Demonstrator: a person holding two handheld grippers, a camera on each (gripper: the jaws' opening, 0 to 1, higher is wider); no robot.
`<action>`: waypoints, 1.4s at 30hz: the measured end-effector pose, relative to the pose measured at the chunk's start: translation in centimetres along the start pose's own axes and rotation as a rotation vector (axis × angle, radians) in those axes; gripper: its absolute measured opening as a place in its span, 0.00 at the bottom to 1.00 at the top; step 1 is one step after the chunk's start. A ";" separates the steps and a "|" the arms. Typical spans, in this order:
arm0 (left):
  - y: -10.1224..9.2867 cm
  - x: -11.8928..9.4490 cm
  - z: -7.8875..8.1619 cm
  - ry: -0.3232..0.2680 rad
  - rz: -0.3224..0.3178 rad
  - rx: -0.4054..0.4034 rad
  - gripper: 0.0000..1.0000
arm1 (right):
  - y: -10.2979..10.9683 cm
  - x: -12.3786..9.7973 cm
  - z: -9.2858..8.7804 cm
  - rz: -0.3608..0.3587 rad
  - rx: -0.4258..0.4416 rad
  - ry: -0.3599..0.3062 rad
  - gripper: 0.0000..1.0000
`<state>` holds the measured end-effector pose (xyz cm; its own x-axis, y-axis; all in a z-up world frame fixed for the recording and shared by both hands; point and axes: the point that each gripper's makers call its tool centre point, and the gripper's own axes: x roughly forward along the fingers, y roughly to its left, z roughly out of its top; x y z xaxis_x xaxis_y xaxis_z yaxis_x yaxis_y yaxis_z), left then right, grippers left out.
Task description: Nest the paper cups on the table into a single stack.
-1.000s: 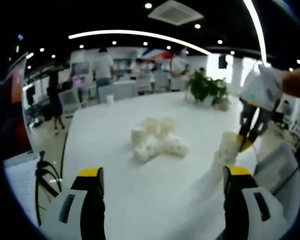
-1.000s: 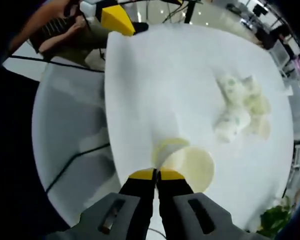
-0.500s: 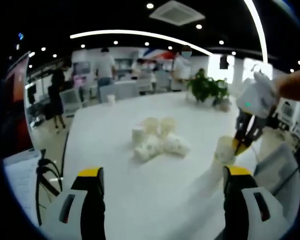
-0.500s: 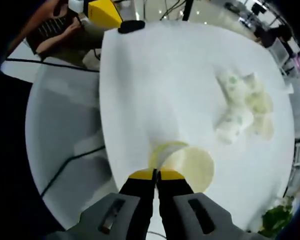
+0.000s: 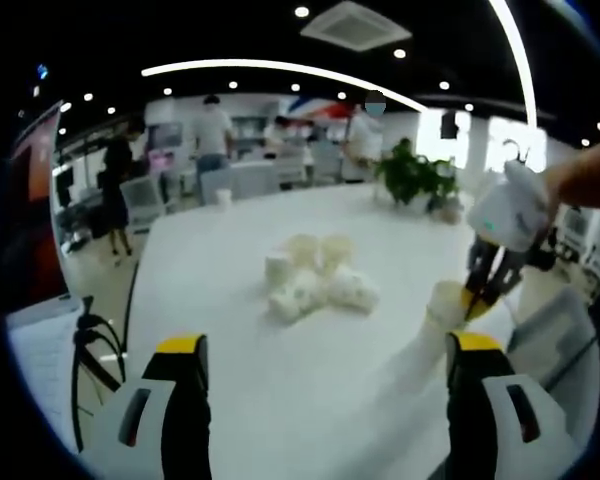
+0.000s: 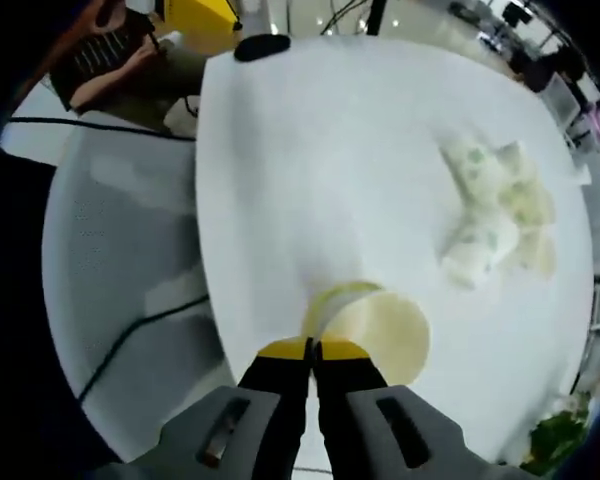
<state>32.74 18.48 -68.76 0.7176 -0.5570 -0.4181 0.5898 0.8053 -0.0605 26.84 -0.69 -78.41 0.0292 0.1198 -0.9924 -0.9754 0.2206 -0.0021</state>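
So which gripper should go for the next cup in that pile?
Left. The left gripper is open and faces the cup pile, while the right gripper is shut on a cup.

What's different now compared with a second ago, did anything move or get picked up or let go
The right gripper, shut on the rim of a paper cup, has carried that cup lower in the left gripper view, toward the table. Nothing was let go. The pile of cups lies as before, and the left gripper stays open, holding nothing.
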 end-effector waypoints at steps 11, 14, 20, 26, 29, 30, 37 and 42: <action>0.3 0.0 0.2 0.000 0.005 -0.001 0.97 | -0.2 0.3 0.4 -0.004 0.008 -0.015 0.00; 0.3 0.0 0.2 0.000 0.005 0.000 0.97 | -0.2 0.3 0.4 -0.002 0.001 -0.018 0.00; 0.2 0.2 0.2 0.003 0.003 0.001 0.97 | -0.1 -0.2 0.5 0.015 -0.007 -0.051 0.11; 0.0 0.5 0.5 0.003 -0.003 0.006 0.97 | -0.6 -1.7 1.2 0.040 0.053 -0.118 0.26; 0.0 0.5 0.6 0.002 -0.004 0.009 0.98 | -1.1 -3.0 1.3 0.036 0.068 -0.155 0.32; 0.0 0.5 0.7 0.002 -0.005 0.009 0.98 | -1.1 -3.7 1.5 0.049 0.091 -0.182 0.33; -0.3 0.8 0.7 0.002 -0.009 0.010 0.98 | -2.8 -8.2 1.9 0.039 0.182 -0.339 0.42; -0.9 0.9 1.0 -0.001 -0.017 0.015 0.98 | -4.7 -11.2 1.2 -0.016 0.245 -0.454 0.45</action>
<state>33.25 16.99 -68.15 0.7080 -0.5708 -0.4159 0.6075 0.7925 -0.0536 31.36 -1.93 -67.12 0.1884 0.5104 -0.8390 -0.8956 0.4398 0.0665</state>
